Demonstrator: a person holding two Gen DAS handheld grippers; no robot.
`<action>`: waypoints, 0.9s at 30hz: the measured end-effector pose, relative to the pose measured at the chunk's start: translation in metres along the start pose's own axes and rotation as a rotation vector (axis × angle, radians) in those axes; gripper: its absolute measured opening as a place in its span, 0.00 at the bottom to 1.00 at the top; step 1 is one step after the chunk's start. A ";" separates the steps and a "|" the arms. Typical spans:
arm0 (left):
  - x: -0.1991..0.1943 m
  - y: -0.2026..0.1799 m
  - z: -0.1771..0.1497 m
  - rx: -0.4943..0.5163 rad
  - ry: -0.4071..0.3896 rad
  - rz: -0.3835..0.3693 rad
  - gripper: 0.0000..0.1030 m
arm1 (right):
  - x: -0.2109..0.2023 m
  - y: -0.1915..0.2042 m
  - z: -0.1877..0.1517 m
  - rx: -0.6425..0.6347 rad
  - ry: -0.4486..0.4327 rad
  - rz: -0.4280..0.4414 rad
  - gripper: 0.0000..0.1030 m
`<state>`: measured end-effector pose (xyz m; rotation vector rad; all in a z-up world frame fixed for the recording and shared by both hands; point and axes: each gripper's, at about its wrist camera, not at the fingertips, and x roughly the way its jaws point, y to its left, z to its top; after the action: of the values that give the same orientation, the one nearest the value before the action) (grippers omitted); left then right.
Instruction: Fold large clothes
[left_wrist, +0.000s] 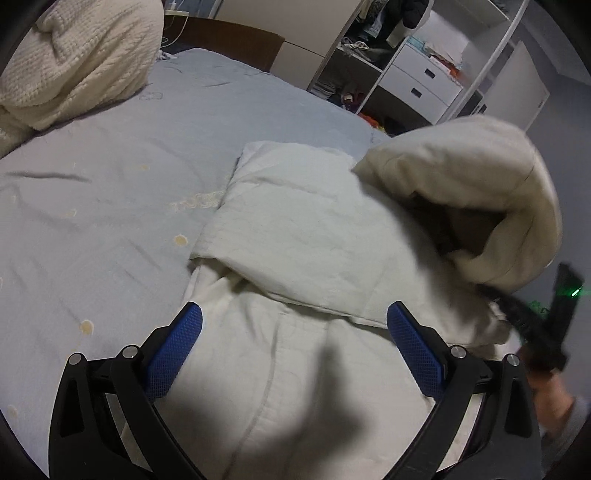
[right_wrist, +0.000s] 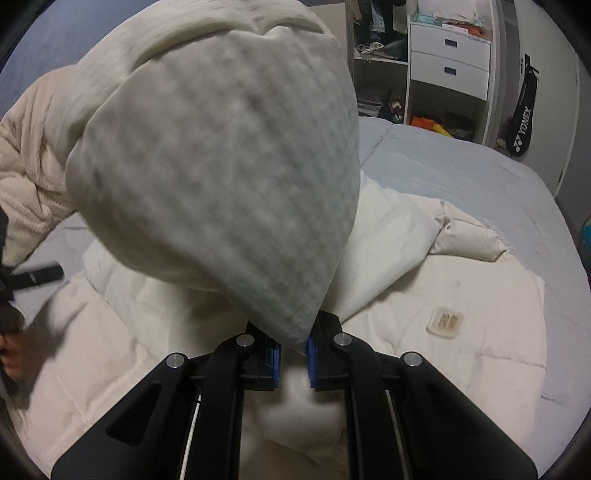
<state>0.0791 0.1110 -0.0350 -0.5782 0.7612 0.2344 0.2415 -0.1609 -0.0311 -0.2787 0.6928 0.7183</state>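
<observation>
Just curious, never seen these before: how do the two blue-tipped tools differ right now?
The left tool has its jaws spread wide and holds nothing; the right tool is clamped on a fold of the cream coat. The left one hovers over the coat lying flat on the bed; the right one lifts its part up. Both have black frames and blue pads.

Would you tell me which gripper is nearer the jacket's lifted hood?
Right. The right gripper is shut on the hood, holding it up; the left gripper hangs open over the cream jacket's body, apart from it.
</observation>
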 end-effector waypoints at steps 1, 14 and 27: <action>-0.006 -0.007 0.004 0.014 0.003 -0.016 0.94 | 0.000 0.001 -0.004 -0.009 -0.001 -0.005 0.08; -0.041 -0.133 0.062 0.106 0.017 -0.272 0.93 | 0.000 0.005 -0.025 -0.002 -0.018 -0.034 0.08; 0.027 -0.155 0.073 -0.169 0.208 -0.442 0.25 | 0.002 -0.008 -0.023 0.029 -0.024 -0.040 0.08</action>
<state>0.2030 0.0256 0.0507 -0.9241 0.7974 -0.1748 0.2371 -0.1766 -0.0493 -0.2556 0.6725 0.6723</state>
